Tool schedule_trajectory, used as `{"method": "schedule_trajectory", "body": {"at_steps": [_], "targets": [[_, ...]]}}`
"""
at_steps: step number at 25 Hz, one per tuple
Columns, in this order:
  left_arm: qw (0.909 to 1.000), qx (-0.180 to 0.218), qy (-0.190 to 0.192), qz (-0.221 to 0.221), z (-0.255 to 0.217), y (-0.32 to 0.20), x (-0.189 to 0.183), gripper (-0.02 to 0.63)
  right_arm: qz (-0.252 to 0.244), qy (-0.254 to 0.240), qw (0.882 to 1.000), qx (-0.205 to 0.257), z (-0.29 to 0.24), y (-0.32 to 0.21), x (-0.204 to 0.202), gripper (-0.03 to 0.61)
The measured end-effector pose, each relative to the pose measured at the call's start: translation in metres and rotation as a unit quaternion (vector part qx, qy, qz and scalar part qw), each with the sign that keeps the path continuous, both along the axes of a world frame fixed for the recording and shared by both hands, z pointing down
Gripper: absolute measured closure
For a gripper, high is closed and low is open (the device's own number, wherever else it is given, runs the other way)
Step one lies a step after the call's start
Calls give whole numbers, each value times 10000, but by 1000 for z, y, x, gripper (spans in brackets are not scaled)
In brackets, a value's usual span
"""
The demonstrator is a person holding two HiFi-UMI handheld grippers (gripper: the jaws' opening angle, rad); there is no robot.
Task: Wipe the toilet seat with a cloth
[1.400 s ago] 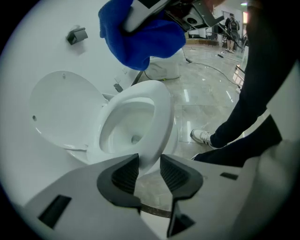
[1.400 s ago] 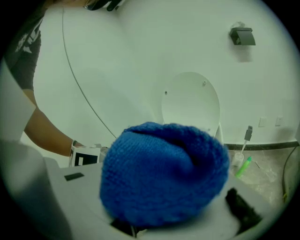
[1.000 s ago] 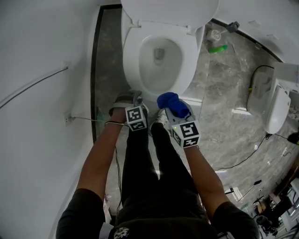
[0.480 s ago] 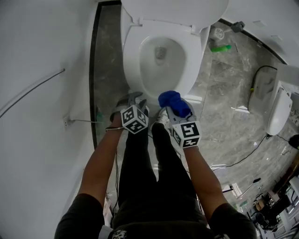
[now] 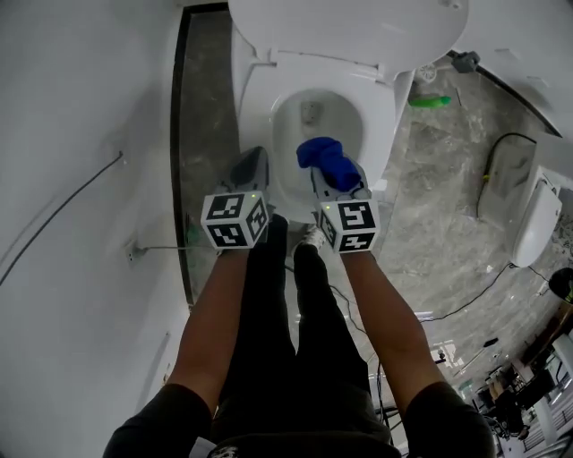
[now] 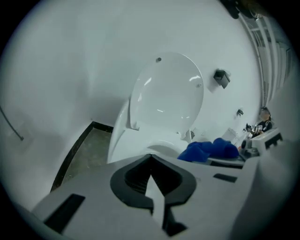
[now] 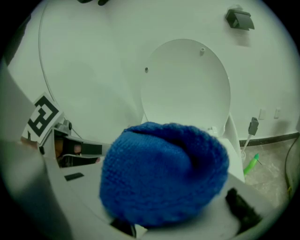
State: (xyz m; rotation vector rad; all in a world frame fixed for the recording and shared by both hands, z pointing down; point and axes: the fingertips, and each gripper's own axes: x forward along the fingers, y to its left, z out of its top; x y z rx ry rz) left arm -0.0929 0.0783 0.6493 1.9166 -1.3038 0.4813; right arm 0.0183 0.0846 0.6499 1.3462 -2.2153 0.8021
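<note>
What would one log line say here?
right gripper: jaws shut on blue cloth, over toilet seat front | left gripper: jaws just closed, empty

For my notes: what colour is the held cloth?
The cloth is blue, clearest in the right gripper view.

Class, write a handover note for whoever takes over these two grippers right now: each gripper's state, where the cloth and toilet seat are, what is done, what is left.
Left gripper: jaws have just closed, nothing between them; it is at the front left of the toilet.
Right gripper: shut on the bunched blue cloth, over the front of the toilet seat.
Lid: up; seat down.
Done: cloth gripped, at the toilet.
Left: wipe round the seat; cannot tell whether the cloth touches it.
</note>
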Motion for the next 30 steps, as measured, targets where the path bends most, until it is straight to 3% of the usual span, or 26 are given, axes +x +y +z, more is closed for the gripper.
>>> {"method": "schedule_trajectory", "body": {"at_steps": [6, 12, 15, 23, 27, 30], "targets": [[9974, 228, -510, 451, 16, -64, -9, 604, 232, 11, 9997, -66, 35, -80, -37, 482], [9976, 161, -502, 451, 29, -101, -40, 603, 100, -3, 9998, -183, 58, -140, -67, 482], [9967, 153, -561, 561, 32, -109, -41, 603, 9, 178, 9986, -494, 75, -156, -74, 482], [9939, 249, -714, 807, 35, -116, -11, 603, 459, 526, 9936, -887, 85, -171, -36, 482], [9944, 224, -598, 845, 35, -121, 13, 604, 673, 556, 9925, -859, 84, -175, -12, 482], [9907, 378, -798, 1033, 33, -126, 28, 603, 802, 504, 9921, -818, 86, -174, 6, 482]]}}
